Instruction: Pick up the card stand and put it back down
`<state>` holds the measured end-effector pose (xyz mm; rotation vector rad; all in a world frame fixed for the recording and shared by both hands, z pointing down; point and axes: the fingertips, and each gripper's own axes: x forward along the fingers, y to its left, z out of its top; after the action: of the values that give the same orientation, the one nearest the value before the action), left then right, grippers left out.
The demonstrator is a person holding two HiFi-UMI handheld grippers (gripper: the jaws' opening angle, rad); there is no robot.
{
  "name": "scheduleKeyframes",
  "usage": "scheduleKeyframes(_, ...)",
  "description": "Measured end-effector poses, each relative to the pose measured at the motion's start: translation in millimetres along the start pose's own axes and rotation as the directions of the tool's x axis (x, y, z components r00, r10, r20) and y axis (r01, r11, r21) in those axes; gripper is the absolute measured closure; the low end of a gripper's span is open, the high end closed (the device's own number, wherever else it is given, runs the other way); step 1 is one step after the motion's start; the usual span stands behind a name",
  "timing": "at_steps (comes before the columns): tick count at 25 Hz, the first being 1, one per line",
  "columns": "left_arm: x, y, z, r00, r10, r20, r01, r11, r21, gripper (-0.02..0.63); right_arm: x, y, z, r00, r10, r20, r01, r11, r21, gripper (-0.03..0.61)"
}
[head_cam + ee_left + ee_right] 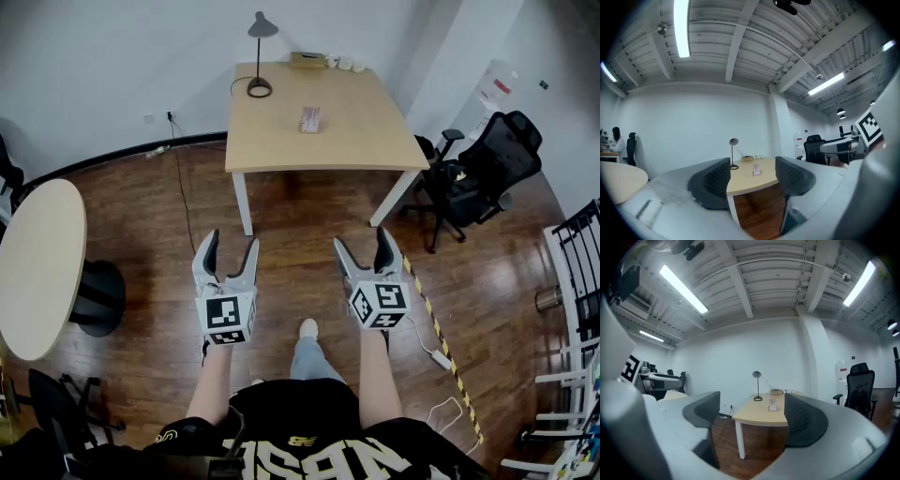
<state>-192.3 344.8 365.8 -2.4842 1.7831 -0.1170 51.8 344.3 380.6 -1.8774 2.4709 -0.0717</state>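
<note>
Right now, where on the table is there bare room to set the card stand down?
The table is bare across its front half, from the card stand to the near edge, and on both sides of the stand. Crowded only at the back edge: lamp at the left corner, box and cups beside it.

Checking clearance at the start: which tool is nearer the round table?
Left. The left tool is held to the right of the round table, apart from it. The right tool is farther right still, beyond the left one.

Card stand (310, 119) too small, print unreadable; round table (37, 267) cut off at left edge.
</note>
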Motion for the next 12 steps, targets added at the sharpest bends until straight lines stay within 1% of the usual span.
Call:
scheduleKeyframes(3,57,-22,8,1.000,-0.017,0.001,0.017,1.000,-0.008,0.311,41,-45,9,1.000,0.015,0.004,-0.015,1.000,-0.011,0.152)
scheduleKeyframes(6,114,-41,17,1.000,-0.018,0.010,0.018,0.999,-0.028,0.311,82,-85,15,0.999,0.039,0.000,-0.039,0.999,-0.006,0.152)
scheduleKeyframes(9,162,-55,19,1.000,-0.016,-0.006,0.016,0.999,-0.028,0.311,121,-108,15,0.996,0.087,-0.008,-0.087,0.996,-0.002,0.152)
scheduleKeyframes(12,198,-62,10,0.999,-0.017,-0.043,0.016,0.999,-0.039,0.311,152,-125,9,0.993,0.119,-0.021,-0.118,0.993,0.020,0.152)
